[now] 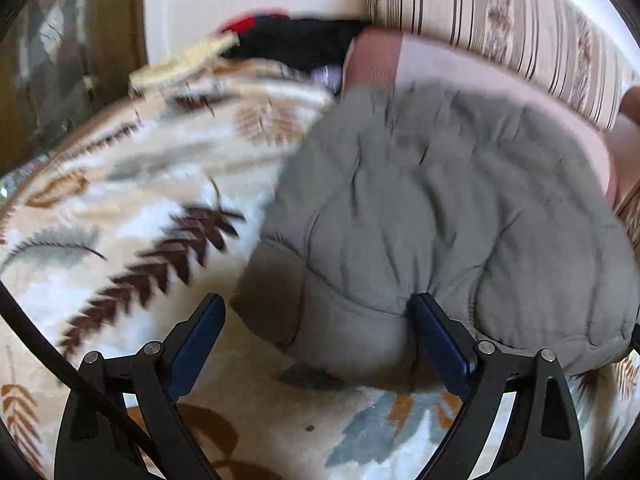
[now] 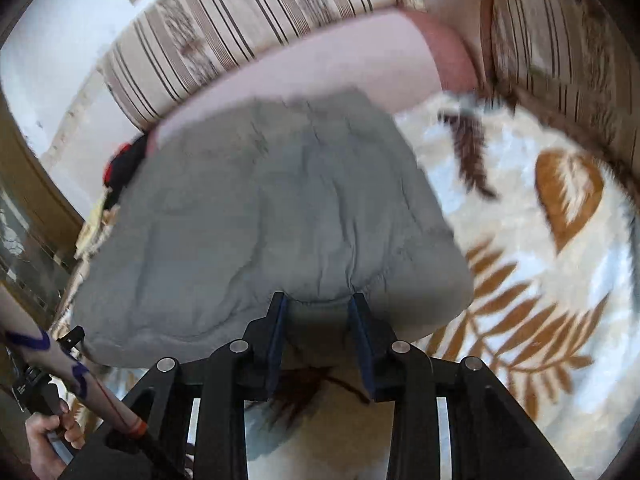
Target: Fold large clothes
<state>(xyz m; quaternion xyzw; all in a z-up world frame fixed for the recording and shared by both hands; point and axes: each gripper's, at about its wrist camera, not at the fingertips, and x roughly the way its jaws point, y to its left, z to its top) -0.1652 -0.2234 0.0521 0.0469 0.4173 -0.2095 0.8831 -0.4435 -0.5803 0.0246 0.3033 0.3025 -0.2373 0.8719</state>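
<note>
The right tongs (image 2: 319, 306) are clenched on the near hem of a grey quilted garment (image 2: 256, 216), a bunched fold pinched between their blue pads. The left tongs (image 1: 316, 308) stand wide and released; the garment's (image 1: 440, 208) near edge lies between the fingers, only the right-hand pad (image 1: 434, 332) touching it, so nothing is gripped. Both tongs point steeply down and forward.

The garment lies spread on a leaf-patterned blanket (image 2: 540, 248), its far edge up against a striped sofa cushion (image 2: 248, 28); blur hides which way its long axis runs.

Only the left wrist view shows a pile of red and black clothes (image 1: 296, 40) beyond the garment's far left corner. Only the right wrist view shows a hand (image 2: 48, 438) gripping the other tool's handle, left of the garment.
</note>
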